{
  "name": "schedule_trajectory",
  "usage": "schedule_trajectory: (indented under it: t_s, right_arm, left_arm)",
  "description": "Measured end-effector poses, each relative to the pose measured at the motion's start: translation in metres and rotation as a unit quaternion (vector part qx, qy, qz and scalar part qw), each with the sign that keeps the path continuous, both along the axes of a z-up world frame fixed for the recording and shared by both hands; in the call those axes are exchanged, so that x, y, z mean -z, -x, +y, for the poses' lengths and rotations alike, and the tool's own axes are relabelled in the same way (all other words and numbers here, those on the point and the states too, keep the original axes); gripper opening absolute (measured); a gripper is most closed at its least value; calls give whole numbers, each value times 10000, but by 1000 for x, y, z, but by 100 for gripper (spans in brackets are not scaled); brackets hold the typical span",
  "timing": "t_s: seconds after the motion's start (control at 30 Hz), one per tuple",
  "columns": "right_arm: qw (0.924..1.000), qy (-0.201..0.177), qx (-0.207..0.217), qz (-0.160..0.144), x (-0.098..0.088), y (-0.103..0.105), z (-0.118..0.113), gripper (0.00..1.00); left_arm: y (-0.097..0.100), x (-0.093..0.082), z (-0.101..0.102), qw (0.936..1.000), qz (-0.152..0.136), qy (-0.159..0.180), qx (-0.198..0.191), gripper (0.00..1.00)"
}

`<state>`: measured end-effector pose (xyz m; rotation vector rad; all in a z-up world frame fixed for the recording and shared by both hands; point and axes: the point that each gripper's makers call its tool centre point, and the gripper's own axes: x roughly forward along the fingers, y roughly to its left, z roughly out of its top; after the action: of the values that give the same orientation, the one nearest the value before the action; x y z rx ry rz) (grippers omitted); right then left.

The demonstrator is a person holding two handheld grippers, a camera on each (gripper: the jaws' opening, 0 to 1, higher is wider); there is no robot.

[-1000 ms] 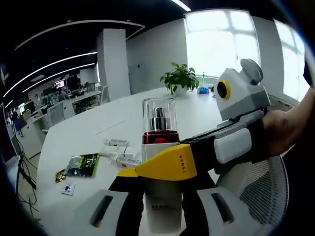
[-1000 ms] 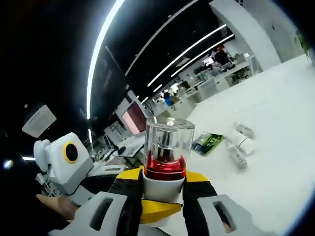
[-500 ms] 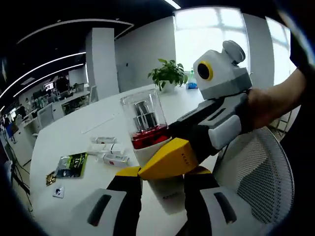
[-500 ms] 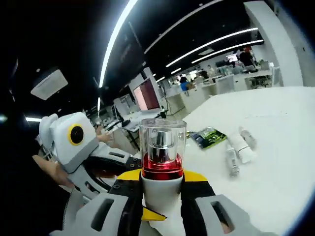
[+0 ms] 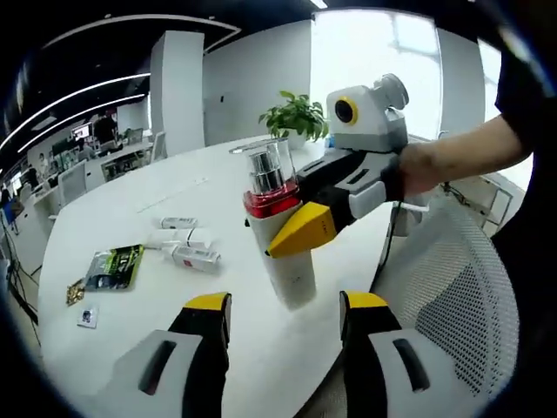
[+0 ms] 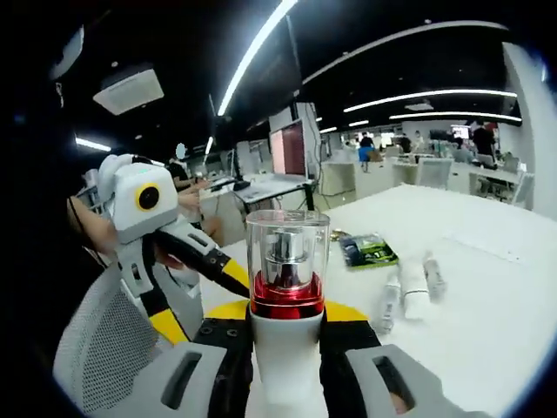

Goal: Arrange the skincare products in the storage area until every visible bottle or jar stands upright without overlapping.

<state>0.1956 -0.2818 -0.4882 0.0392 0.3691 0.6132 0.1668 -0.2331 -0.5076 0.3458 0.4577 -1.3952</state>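
A white pump bottle [image 5: 280, 228] with a red collar and clear cap leans a little over the near edge of the white table [image 5: 130, 218]. My right gripper [image 5: 292, 233] reaches in from the right and is shut on its body, one yellow fingertip [image 5: 305, 228] lying across the front. In the right gripper view the same bottle [image 6: 286, 296] stands upright between that gripper's own jaws [image 6: 287, 338]. My left gripper [image 5: 285, 320] is open below the bottle, apart from it, with nothing between its jaws. It also appears in the right gripper view [image 6: 198, 294], at the left.
Three small white tubes [image 5: 187, 251] lie flat on the table, with a green sachet [image 5: 113, 266] and small packets [image 5: 80, 300] beside them. A potted plant [image 5: 300, 117] stands at the far edge. A mesh chair [image 5: 444, 287] is right of the table.
My left gripper has let go of the bottle, opened and drawn back from it. The right gripper keeps its hold and the bottle now leans slightly.
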Motion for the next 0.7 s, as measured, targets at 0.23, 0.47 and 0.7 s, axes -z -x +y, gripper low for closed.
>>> schedule_trajectory:
  t_s: [0.23, 0.47, 0.7]
  right_arm:
    - [9997, 158, -114, -130, 14, -9, -25, 20]
    - [9991, 353, -187, -168, 28, -18, -41, 20]
    - [9990, 278, -58, -354, 25, -23, -53, 21]
  left_arm:
    - [-8, 15, 5, 9996, 55, -271, -16, 47]
    - [-19, 26, -5, 9980, -217, -590, 110, 45]
    - [-19, 30, -16, 9982, -196, -551, 139, 49]
